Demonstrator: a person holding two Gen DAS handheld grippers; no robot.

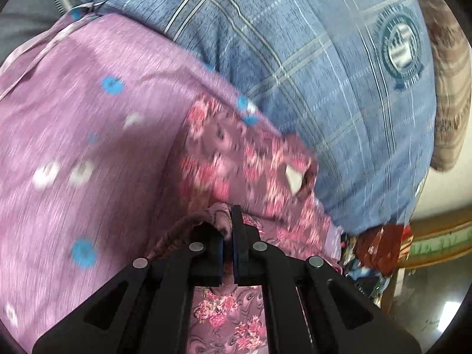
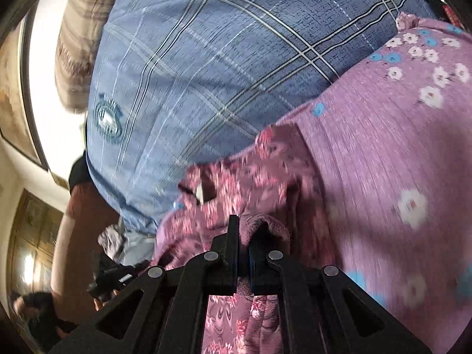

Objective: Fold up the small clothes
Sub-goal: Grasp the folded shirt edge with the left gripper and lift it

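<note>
Mauve floral garment hangs blurred between both tools, its long axis running away from each camera toward a white tag. The left gripper is clamped on one bunched edge, the right gripper on another. Beneath lies a purple flowered sheet (blue checked pillow just behind).

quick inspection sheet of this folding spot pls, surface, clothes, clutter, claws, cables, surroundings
surface: lilac sheet with white and blue flowers, beside a blue plaid pillow
job's things: maroon garment with pink flower print, blurred, lifted by both claws
clutter: dark heap of mixed clothes past the pillow
grippers: left claw and right claw each shut on a bunched edge of the garment
cables: nothing seen
surroundings: brown striped pillow, pale wall, framed picture
</note>
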